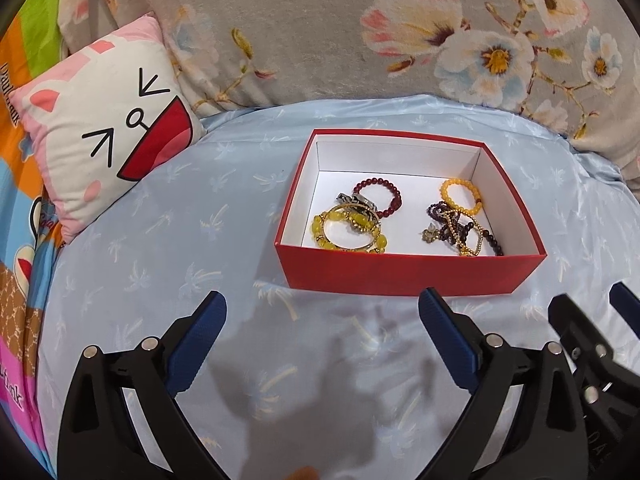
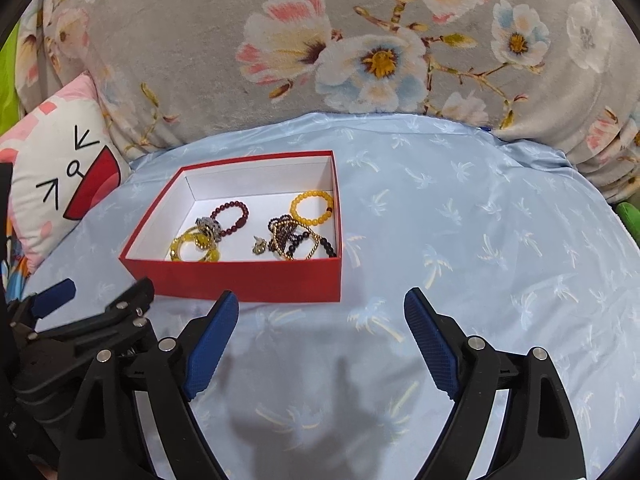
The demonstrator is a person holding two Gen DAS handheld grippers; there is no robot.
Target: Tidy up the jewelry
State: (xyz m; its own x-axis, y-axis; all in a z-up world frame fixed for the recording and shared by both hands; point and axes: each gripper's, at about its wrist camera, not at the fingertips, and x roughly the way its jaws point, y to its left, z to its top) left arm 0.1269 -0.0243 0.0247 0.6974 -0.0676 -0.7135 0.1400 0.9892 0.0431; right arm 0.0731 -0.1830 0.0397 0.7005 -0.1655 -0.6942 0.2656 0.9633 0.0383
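Nearest the cameras, the left gripper (image 1: 322,312) and the right gripper (image 2: 321,310) hang side by side over the blue sheet (image 2: 460,240), each with its blue pads spread wide and nothing between them — a pose that suits hands either drawn back from the box or waiting to go in.

Just beyond, at twelve o'clock in the left wrist view and about eleven in the right, sits the red box (image 1: 400,274), lidless, white inside. All the jewelry in view lies on its floor. Nearest is a yellow bead bracelet (image 1: 348,230) overlapping a metal piece, with a dark red bead bracelet (image 1: 378,196) behind it; at three o'clock a tangle of purple beads and gold chain (image 1: 460,230), and an amber bracelet (image 1: 460,196) behind that. None lies loose on the sheet, which fits jewelry already gathered.

Farther back, a cat-face cushion (image 1: 108,128) and a flowered blanket (image 1: 320,32).
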